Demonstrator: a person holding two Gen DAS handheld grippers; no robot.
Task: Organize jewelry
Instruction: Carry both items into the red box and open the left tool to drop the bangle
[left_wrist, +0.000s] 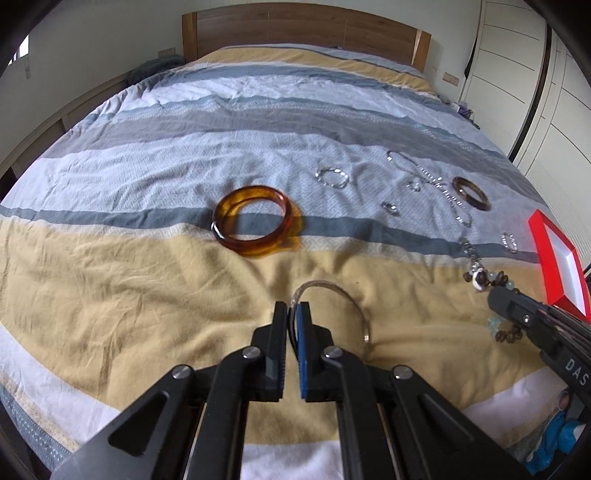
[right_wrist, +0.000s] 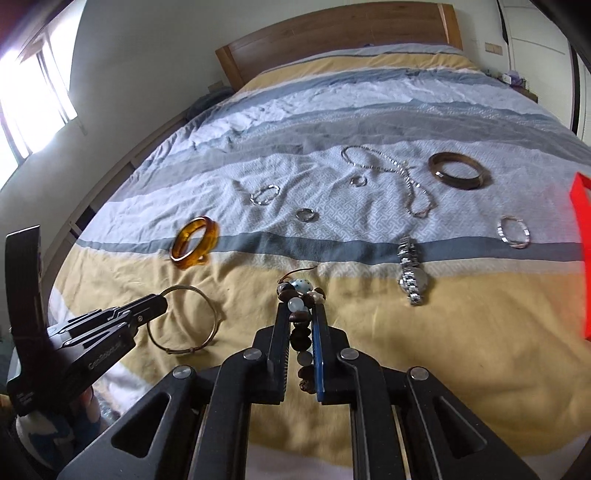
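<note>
left wrist view is showing the left gripper (left_wrist: 294, 309) pinching a thin bangle (left_wrist: 334, 295) at six o'clock on the bed (left_wrist: 110, 266), the right gripper (right_wrist: 301, 314) clamping a bead bracelet (right_wrist: 301, 295); either risks slipping.

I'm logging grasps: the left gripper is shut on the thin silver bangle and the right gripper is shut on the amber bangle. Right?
Not quite. The right gripper is shut on the beaded bracelet, as the right wrist view shows; the amber bangle lies free on the bedspread. The left gripper is indeed shut on the thin silver bangle.
</note>
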